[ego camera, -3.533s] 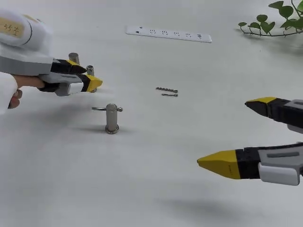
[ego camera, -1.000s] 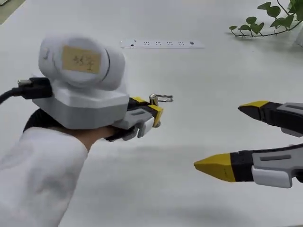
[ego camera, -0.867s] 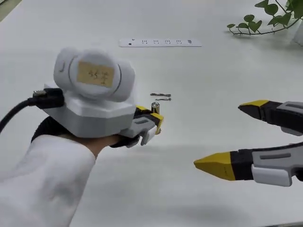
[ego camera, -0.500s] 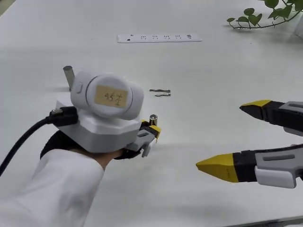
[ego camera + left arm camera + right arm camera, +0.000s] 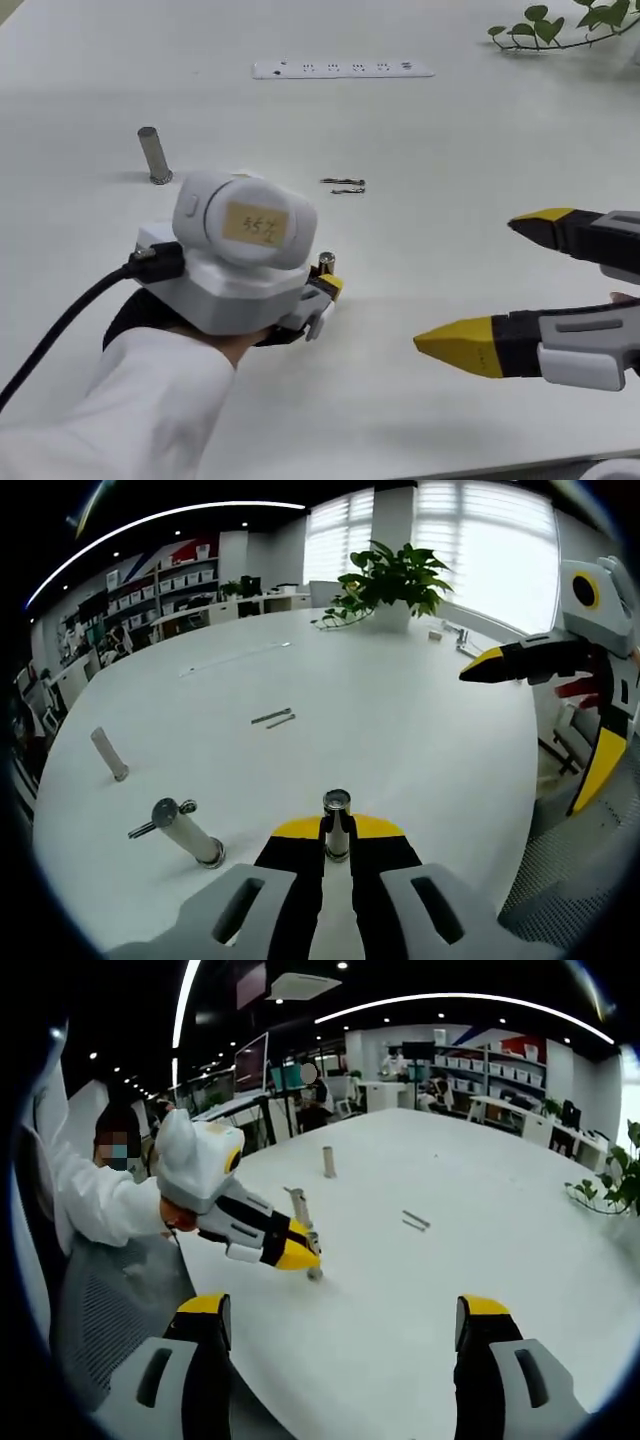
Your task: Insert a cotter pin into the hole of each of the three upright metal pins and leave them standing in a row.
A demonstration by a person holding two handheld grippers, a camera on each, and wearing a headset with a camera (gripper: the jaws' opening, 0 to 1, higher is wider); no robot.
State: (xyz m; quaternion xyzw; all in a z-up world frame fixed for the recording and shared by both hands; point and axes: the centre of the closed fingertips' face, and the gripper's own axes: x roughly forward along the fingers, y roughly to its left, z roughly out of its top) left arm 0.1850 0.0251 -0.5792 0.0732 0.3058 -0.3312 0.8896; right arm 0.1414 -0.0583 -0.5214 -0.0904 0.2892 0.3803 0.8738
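Sleeve (image 5: pixel 120 410) came in from the lower left of the head view. My hand (image 5: pixel 228 346) was wrapped under the left gripper (image 5: pixel 325 287), which pointed toward the frame's centre, low over the bench (image 5: pixel 460 130). Its jaws were narrow, clamped on an upright metal pin (image 5: pixel 326 264); in the left gripper view that pin stood at bottom centre. At lower left of that view stood a second pin (image 5: pixel 186 833) with a cotter pin through its head. A bare third pin (image 5: pixel 153 155) stood at the upper left of the head view, well apart. Two loose cotter pins (image 5: pixel 343 185) lay side by side just above centre. My right gripper (image 5: pixel 467 285) reached in level from the right edge, jaws wide and holding nothing, tips aimed toward the left gripper but apart from it. A power strip (image 5: pixel 343 69) lay near the top edge.
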